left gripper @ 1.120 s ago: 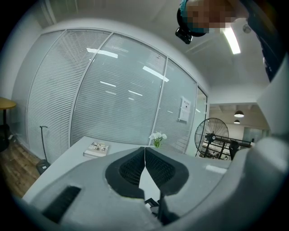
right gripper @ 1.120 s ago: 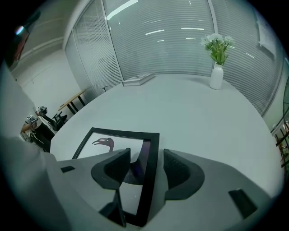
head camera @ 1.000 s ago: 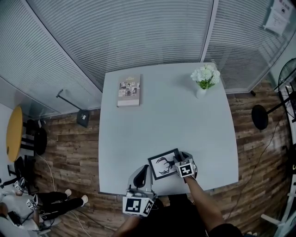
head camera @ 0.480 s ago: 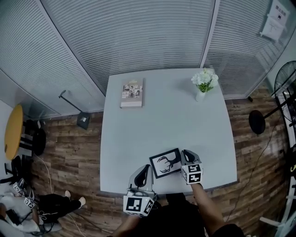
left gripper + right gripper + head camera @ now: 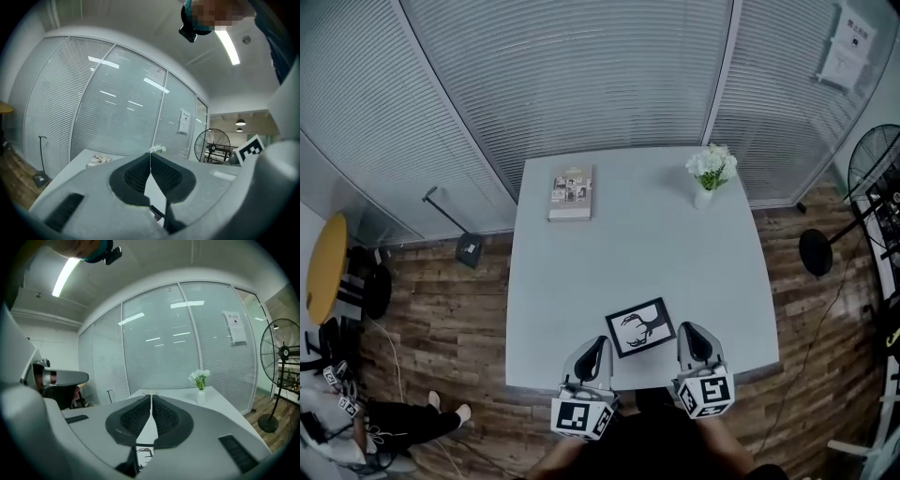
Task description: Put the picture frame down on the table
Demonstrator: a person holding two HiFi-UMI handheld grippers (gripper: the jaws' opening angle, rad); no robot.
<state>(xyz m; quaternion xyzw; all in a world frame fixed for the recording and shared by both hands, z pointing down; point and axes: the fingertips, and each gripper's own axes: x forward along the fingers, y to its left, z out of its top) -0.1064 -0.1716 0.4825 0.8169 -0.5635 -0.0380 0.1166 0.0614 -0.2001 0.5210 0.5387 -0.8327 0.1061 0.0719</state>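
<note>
Head view: book [image 5: 571,192] far left, flower vase [image 5: 709,174] far right on worktop [image 5: 637,253]. Picture frame [image 5: 640,327] lies flat near the near edge. Left hand-held gripper [image 5: 600,343] and right hand-held gripper [image 5: 688,330] flank it without touching, jaws pressed together on nothing; the right's just closed.

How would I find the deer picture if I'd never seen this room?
Look at the pale square table by the glass wall. Near its front edge lies the picture frame, apart from the book and flowers at the far corners. It alone has a black border and antlered deer.
</note>
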